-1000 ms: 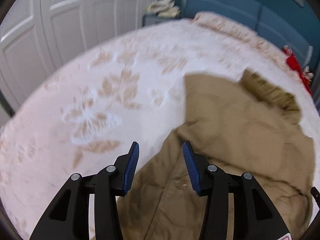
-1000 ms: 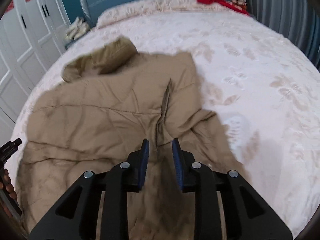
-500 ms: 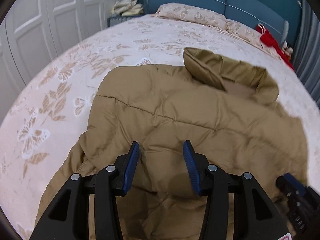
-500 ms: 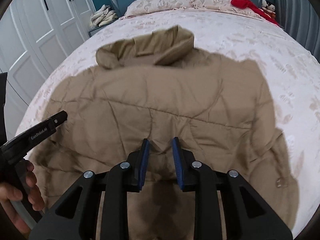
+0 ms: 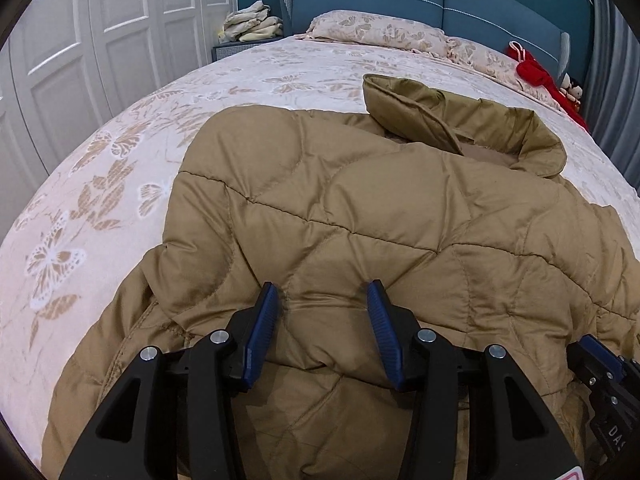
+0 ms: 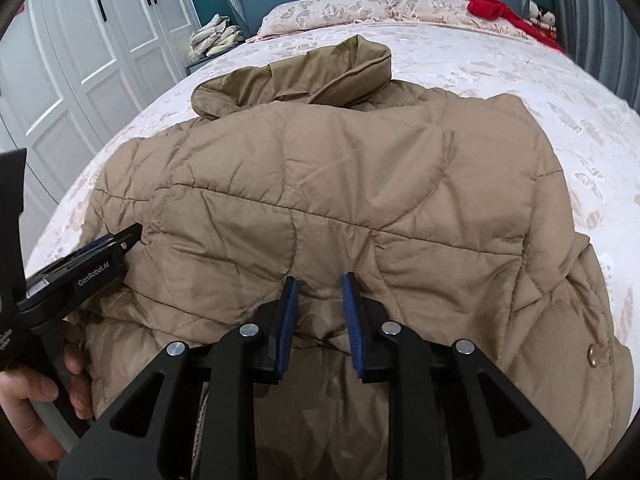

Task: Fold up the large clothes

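Tan quilted jacket (image 5: 360,216) spread back-up on the bed (image 5: 120,168), collar farthest from both claws. Sides apparently folded in; lengthwise fold remaining. Left claw (image 5: 322,328) released over the hem; right claw (image 6: 320,312) narrowly parted, grasping nothing discernible.

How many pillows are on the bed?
2. Both lie side by side at the head of the bed, against the blue headboard: one pillow on the left, the other pillow to its right, next to the red cloth.
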A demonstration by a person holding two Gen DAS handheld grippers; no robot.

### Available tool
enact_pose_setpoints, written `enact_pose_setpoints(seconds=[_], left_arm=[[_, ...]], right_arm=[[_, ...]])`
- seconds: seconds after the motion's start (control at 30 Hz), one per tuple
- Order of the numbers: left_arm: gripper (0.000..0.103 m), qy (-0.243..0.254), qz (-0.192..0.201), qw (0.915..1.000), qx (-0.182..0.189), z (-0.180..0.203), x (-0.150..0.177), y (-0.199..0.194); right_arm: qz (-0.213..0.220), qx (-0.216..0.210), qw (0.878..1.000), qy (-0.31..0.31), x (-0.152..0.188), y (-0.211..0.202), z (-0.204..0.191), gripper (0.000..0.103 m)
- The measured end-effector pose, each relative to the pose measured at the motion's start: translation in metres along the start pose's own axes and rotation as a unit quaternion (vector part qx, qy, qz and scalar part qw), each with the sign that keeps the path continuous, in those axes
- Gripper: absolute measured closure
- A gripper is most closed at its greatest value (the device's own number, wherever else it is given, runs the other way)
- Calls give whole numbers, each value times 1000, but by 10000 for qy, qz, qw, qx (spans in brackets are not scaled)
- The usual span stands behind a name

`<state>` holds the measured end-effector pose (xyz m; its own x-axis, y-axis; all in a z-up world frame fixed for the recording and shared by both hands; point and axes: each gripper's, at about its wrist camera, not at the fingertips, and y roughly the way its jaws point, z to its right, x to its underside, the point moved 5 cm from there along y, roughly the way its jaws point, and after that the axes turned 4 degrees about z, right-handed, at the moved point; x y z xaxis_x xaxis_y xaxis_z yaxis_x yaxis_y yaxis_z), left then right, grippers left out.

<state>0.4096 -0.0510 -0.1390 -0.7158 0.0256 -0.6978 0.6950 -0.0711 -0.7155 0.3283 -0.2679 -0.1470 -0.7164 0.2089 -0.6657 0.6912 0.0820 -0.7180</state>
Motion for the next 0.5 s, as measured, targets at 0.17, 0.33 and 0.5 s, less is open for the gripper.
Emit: enact_pose_setpoints(seconds=[0.17, 0.33, 0.5], left_arm=[[45, -324, -77, 9976, 610, -16, -30, -36], [33, -955, 13, 9866, 1322, -6, -98, -39], [32, -1260, -579, 9763, 1664, 26, -131, 15]], right_arm=[[-87, -197, 9995, 233, -12, -36, 6, 56], [234, -403, 9972, 579, -72, -47, 15, 53], [254, -899, 9827, 1599, -125, -6, 26, 51]])
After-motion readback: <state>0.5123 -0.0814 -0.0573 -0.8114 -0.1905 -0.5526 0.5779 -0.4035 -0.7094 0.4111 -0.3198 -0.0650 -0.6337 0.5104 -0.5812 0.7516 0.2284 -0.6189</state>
